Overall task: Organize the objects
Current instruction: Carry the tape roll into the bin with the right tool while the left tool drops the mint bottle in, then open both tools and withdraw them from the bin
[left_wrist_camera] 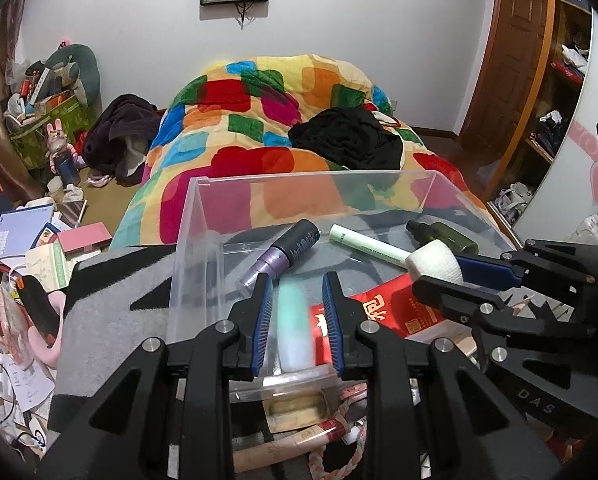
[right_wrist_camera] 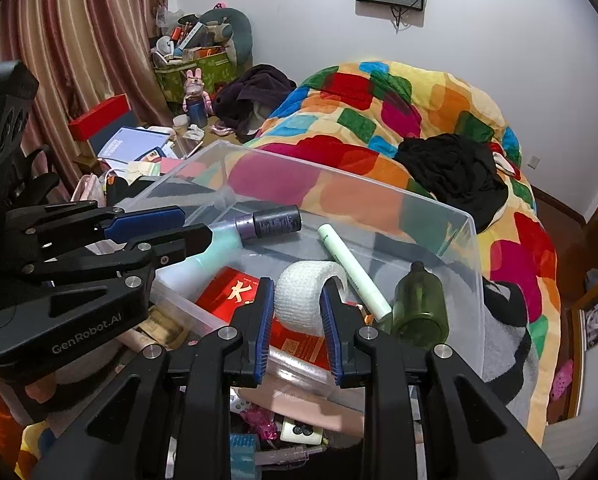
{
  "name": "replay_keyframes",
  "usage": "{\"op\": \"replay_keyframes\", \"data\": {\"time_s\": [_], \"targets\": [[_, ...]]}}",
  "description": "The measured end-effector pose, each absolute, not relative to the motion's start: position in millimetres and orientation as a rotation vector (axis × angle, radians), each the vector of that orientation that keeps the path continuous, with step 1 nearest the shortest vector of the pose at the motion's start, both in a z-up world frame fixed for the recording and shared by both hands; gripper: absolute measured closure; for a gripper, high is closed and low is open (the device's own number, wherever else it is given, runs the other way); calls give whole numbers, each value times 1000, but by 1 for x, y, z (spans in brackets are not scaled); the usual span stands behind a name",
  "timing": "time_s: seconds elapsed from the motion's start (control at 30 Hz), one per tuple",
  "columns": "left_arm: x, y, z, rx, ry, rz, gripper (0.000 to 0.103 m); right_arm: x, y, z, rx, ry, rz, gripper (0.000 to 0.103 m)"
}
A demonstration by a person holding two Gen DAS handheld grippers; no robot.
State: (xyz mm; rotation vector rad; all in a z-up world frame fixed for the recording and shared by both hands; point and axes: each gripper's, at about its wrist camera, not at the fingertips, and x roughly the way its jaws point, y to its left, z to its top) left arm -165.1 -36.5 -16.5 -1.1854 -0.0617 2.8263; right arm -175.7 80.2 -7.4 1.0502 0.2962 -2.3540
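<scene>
Clear plastic bin (left_wrist_camera: 203, 216), centre frame in both views, holding: purple-and-black bottle (left_wrist_camera: 279, 256), its script unreadable; pale green tube (left_wrist_camera: 369, 246), print too small to read; dark green glass bottle (right_wrist_camera: 419, 304); red packet (right_wrist_camera: 235, 294) bearing gold Chinese characters. Left tool (left_wrist_camera: 297, 312), lower centre of its view, pinches a mint-green tube (left_wrist_camera: 295, 320) inside the bin. Right tool (right_wrist_camera: 297, 312) straddles a white gauze roll (right_wrist_camera: 307, 296); whether it presses cannot be told. Left tool's body reads "GenRobot.AI"; right tool's reads "DAS". Patchwork quilt (left_wrist_camera: 259, 92) lies behind the bin.
</scene>
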Motion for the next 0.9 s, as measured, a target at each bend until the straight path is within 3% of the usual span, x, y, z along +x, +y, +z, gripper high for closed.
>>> {"op": "replay_keyframes", "data": {"time_s": [0.2, 0.3, 0.37, 0.57, 0.9], "targets": [[-154, -33, -8, -1140, -36, 2848, 74, -167, 89, -1, 1018, 279, -2370, 69], [-146, -30, -2, -1103, -22, 2863, 60, -158, 92, 5, 980, 288, -2390, 63], [-141, -28, 1, -1085, -17, 2873, 39, -153, 95, 9, 957, 292, -2401, 59], [-125, -30, 10, -1043, -59, 2895, 21, -136, 105, 22, 900, 270, -2439, 43], [-93, -42, 19, -993, -63, 2964, 6, -108, 125, 32, 818, 317, -2516, 23]]}}
